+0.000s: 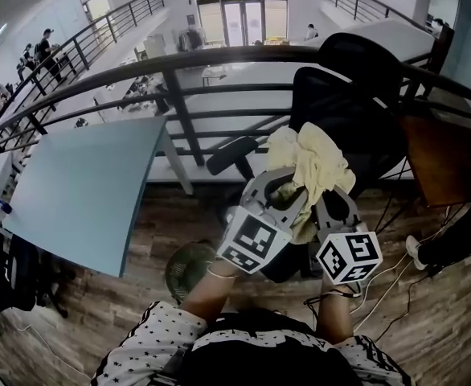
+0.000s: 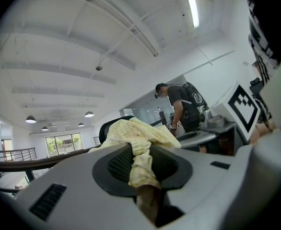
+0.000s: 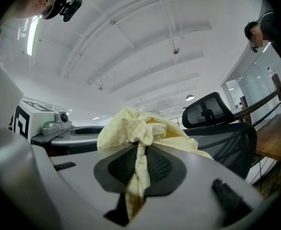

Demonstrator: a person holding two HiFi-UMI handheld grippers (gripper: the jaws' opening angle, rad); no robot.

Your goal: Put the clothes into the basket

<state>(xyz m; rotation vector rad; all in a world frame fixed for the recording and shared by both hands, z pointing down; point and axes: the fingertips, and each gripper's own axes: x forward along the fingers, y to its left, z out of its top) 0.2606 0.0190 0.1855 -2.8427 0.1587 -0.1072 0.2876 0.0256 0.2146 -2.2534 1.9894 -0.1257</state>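
A pale yellow garment [image 1: 312,166] is bunched up in the air in front of me, held from both sides. My left gripper [image 1: 288,193] is shut on its left part; in the left gripper view a twisted fold of the garment [image 2: 139,143] is pinched between the dark pads [image 2: 117,164]. My right gripper [image 1: 332,203] is shut on the right part, and in the right gripper view the garment [image 3: 140,128] runs down between the jaws. Both grippers point level, side by side. A dark round mesh basket [image 1: 189,268] stands on the wooden floor below my left arm.
A black office chair [image 1: 356,95] stands just behind the garment, before a dark railing [image 1: 179,95]. A light-blue table [image 1: 83,187] is at the left, a wooden table [image 1: 440,159] at the right. Cables [image 1: 380,296] lie on the floor. A person [image 2: 181,107] stands at a desk.
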